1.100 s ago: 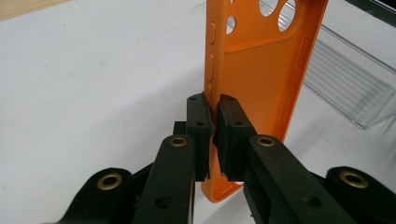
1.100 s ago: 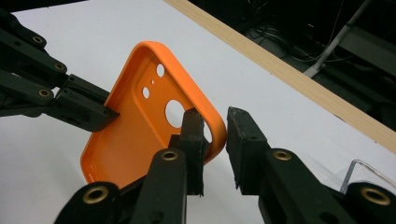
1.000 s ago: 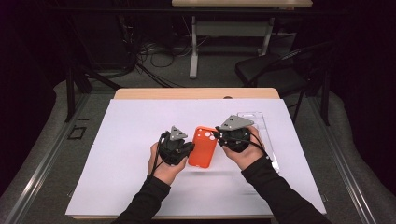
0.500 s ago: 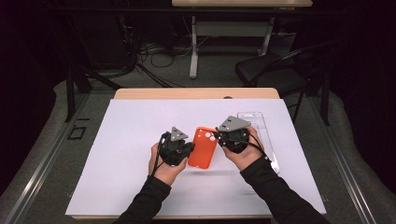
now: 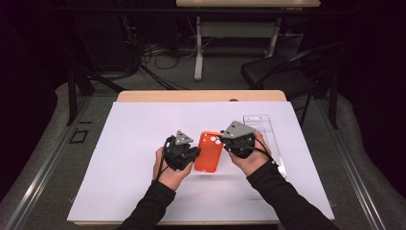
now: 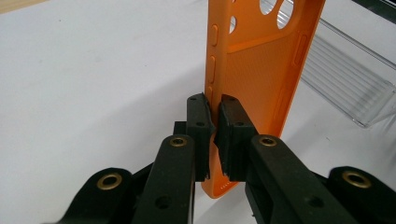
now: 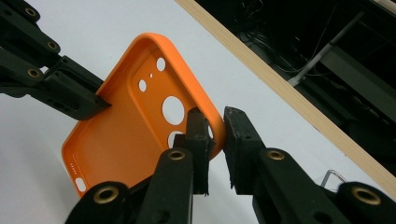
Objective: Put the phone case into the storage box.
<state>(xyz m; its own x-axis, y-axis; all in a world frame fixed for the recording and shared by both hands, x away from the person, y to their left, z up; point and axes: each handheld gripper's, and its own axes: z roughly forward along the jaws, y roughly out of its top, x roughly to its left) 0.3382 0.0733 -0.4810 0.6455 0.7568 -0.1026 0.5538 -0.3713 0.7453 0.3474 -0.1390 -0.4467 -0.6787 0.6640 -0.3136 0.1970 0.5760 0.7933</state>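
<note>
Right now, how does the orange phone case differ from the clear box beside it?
The orange phone case is opaque; the clear box is see-through. The case is pinched by the left gripper and right gripper; nothing holds the box. The case has camera holes; the box has ribbed walls. Both are long rectangles.

A clear, ribbed plastic tray [image 5: 266, 136] lies on the white sheet [image 5: 119, 143] that covers the wooden table [image 5: 201, 96], right of centre in the high view. In the left gripper view the same tray [image 6: 345, 79] runs along the upper right. Beyond the table's far edge, a black chair [image 5: 282, 72] stands at the upper right on the grey floor [image 5: 43, 143], and tangled dark cables [image 5: 153, 57] lie at the upper left beside a pale desk leg [image 5: 197, 48].
</note>
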